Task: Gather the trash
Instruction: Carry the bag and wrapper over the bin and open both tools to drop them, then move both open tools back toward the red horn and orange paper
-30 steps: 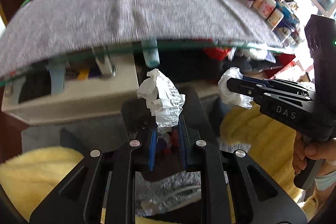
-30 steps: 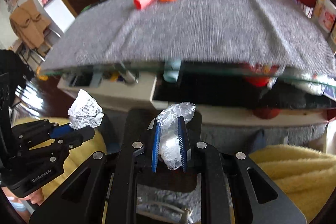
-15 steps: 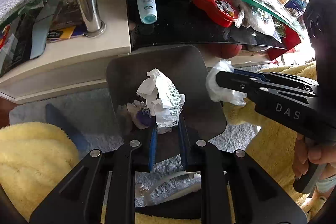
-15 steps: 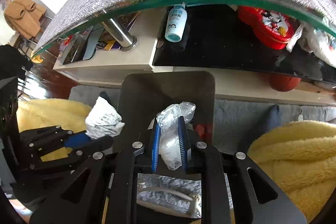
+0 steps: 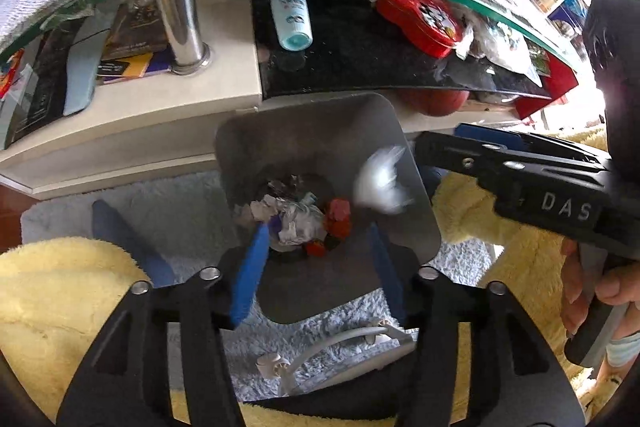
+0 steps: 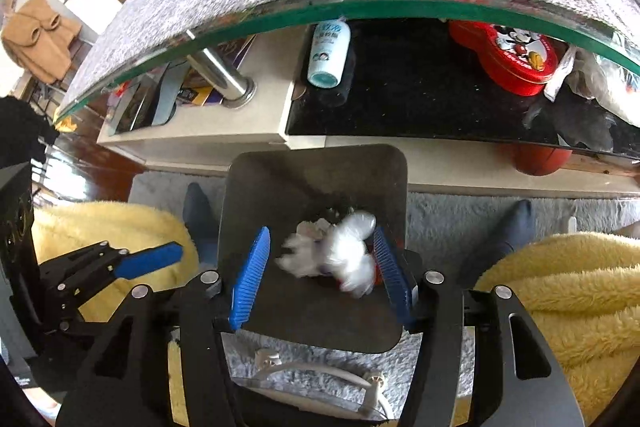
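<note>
**Two wads let go over the bin**

The jaws of the left gripper point(image 5: 316, 259) stand apart with nothing between the blue pads, having just been opening; the jaws of the right gripper point(image 6: 320, 275) have likewise just been opening, and the white plastic wad point(image 6: 344, 251) between them no longer looks pinched. It shows as a smear of motion over the mouth of the dark bin point(image 6: 316, 171), most likely falling, though the blur leaves it unclear whether it grazes the right-hand pad. From the left wrist the same wad point(image 5: 380, 183) appears as a pale streak just inside the bin's right wall, below the tip of the right gripper point(image 5: 440, 143).

At the bottom of the bin point(image 5: 312, 123) lies the crumpled paper point(image 5: 296, 223) among red scraps and other litter, directly under the left jaws.

Both pieces are featherweight and soft. The plastic film crushes to almost nothing, springs back when freed and is slick, so it may cling to a pad or drift on the way down; a pinch across its thickest bunch holds it best. The paper is stiffer and rougher, keeps its crumple and grips easily anywhere across its folds. Neither can break.

Around the bin, a pale rug point(image 6: 440, 211) covers the floor, a white cable point(image 5: 332, 343) trails across it, and yellow fleece point(image 6: 560, 279) flanks both sides. Beyond stands the glass-topped table point(image 6: 360, 7) under a grey cloth, a bottle point(image 6: 328, 55) and a red tin point(image 6: 508, 55) on the shelf beneath.
</note>
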A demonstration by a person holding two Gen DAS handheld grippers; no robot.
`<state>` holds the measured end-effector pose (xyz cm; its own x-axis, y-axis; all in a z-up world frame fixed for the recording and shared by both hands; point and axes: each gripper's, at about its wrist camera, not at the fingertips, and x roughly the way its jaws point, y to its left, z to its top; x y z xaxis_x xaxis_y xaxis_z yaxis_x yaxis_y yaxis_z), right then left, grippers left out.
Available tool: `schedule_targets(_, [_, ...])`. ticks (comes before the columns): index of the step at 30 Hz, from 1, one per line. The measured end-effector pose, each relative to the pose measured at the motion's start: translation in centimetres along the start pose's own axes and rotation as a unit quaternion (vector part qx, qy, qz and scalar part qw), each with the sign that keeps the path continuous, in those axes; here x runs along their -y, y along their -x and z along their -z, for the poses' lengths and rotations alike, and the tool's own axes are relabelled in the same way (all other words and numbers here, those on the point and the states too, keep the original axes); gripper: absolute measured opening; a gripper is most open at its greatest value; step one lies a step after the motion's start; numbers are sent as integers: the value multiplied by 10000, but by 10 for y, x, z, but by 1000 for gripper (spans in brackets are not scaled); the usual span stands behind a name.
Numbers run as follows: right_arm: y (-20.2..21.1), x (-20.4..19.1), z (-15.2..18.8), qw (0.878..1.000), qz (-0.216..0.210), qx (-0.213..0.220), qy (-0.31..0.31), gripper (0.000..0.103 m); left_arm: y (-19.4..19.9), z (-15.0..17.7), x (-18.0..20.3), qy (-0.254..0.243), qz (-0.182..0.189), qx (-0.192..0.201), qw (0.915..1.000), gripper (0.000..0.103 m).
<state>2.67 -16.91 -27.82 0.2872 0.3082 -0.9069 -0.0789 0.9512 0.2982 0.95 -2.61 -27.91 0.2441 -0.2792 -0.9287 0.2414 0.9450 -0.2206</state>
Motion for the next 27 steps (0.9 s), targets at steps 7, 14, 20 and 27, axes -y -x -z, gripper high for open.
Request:
schedule_targets(7, [24, 18, -14, 9990, 274, 298, -173, 96, 27, -12, -17, 35, -356, 369, 9987, 90])
schedule_targets(14, [52, 28, -39, 9972, 368, 632, -169, 98, 60, -39, -30, 133, -500, 800, 9955, 95])
schedule_targets(20, [73, 29, -75, 9943, 394, 974, -196, 99, 77, -71, -31, 94, -566, 1020, 9931, 95])
schedule_targets(27, [81, 25, -120, 9928, 384, 1132, -109, 99, 89, -117, -32, 43, -553, 1206, 9911, 95])
